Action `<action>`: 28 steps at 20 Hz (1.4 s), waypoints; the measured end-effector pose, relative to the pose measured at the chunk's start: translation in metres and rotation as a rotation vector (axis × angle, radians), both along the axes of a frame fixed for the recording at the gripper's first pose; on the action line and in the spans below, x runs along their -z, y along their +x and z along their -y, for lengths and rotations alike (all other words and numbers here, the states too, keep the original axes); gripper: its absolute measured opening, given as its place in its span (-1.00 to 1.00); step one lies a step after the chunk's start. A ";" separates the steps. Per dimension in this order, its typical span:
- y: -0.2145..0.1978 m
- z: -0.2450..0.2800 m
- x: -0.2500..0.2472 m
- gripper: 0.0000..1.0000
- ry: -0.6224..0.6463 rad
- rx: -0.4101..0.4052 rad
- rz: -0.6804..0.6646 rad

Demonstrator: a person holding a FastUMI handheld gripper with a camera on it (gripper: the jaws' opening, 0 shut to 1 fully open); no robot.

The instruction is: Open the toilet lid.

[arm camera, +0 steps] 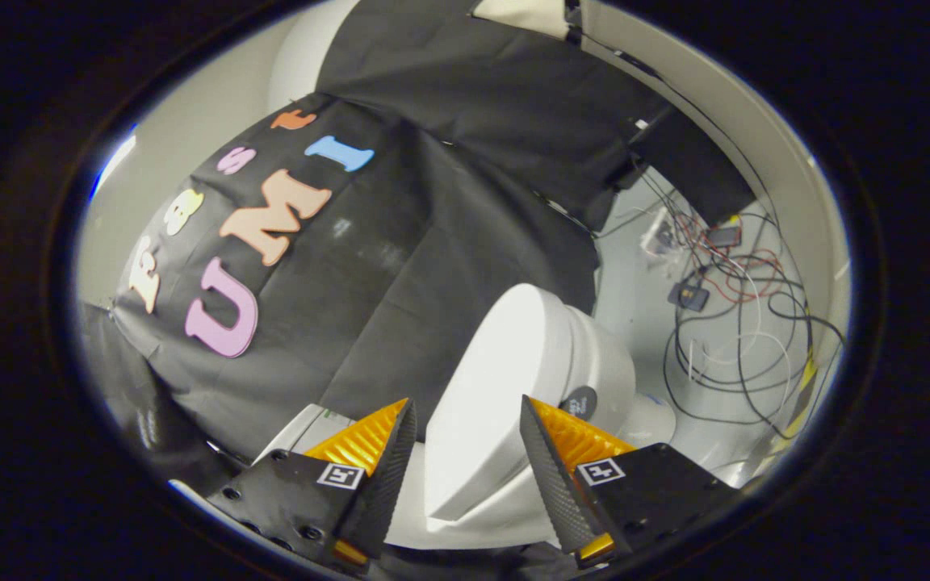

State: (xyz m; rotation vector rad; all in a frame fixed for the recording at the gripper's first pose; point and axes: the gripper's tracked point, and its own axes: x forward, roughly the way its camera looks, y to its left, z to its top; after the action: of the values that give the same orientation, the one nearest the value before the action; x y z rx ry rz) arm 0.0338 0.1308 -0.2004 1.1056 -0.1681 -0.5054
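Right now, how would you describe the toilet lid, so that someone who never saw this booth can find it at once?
Start at the black cloth wall; the white toilet stands before it, with tangled cables on the floor beyond. The toilet lid is the broad, smooth white panel, raised and tilted, between the open fingers of the hand-held gripper. Unlike the rounded toilet body, it is flat.
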 end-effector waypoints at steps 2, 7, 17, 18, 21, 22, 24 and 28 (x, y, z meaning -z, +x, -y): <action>0.000 -0.004 0.020 0.62 0.060 0.011 -0.024; 0.009 0.009 0.060 0.62 0.208 0.049 -0.047; 0.048 0.028 0.088 -0.44 0.357 -0.011 -0.007; 0.052 0.032 0.098 -0.53 0.371 0.006 -0.038; 0.050 0.033 0.097 -0.79 0.398 0.004 -0.004; 0.049 0.034 0.094 -0.82 0.401 0.005 0.011; 0.050 0.033 0.088 -0.85 0.375 0.001 0.014; 0.049 0.032 0.078 -0.85 0.278 -0.024 -0.031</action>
State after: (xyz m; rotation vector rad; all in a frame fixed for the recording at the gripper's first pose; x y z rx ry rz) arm 0.0826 0.0984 -0.2781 1.3686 -0.0579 -0.5353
